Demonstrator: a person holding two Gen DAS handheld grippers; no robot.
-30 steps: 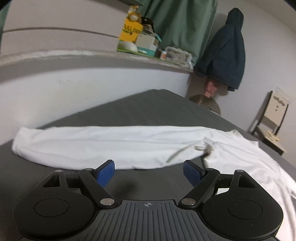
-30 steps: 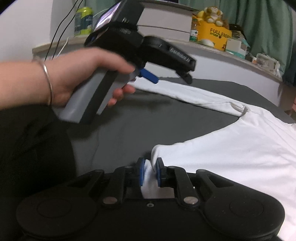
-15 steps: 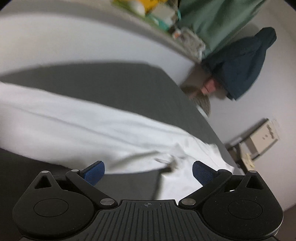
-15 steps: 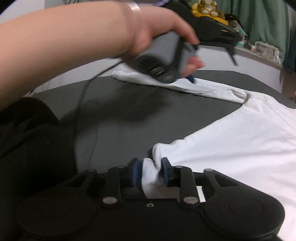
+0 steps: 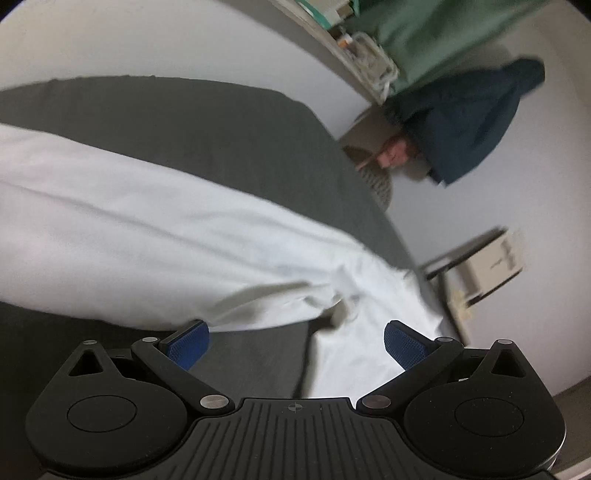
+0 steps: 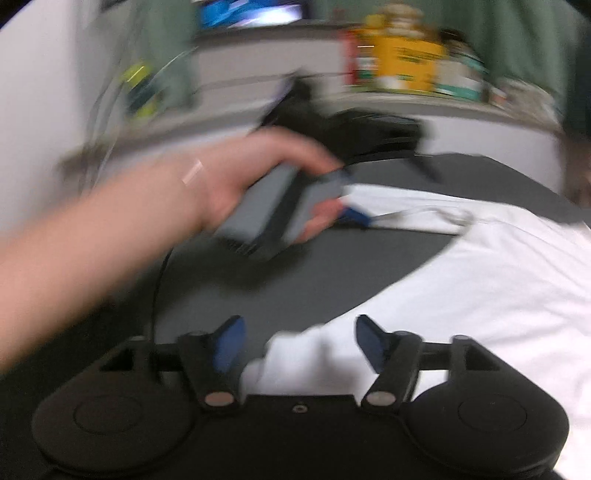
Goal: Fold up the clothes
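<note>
A white long-sleeved shirt (image 5: pixel 155 236) lies spread on the dark grey bed (image 5: pixel 207 122). One sleeve stretches across the left wrist view to the armpit seam. My left gripper (image 5: pixel 295 339) hovers open just above the armpit area, with nothing between its blue pads. In the right wrist view my right gripper (image 6: pixel 297 343) stands open, and a corner of the shirt hem (image 6: pixel 291 350) lies loose between its fingers. The shirt body (image 6: pixel 491 280) fills the right side there. A person's hand (image 6: pixel 236 184) holds the left gripper over the far sleeve.
A white ledge (image 6: pixel 406 103) behind the bed carries a yellow box (image 6: pixel 402 66) and other small items. A dark blue jacket (image 5: pixel 472 122) hangs on the wall beside a green curtain (image 5: pixel 436 33). A small beige stand (image 5: pixel 487 266) is past the bed's edge.
My right gripper has opened and let go of the shirt corner it pinched. The left gripper has swung along the sleeve toward the armpit and dipped lower, still open.
</note>
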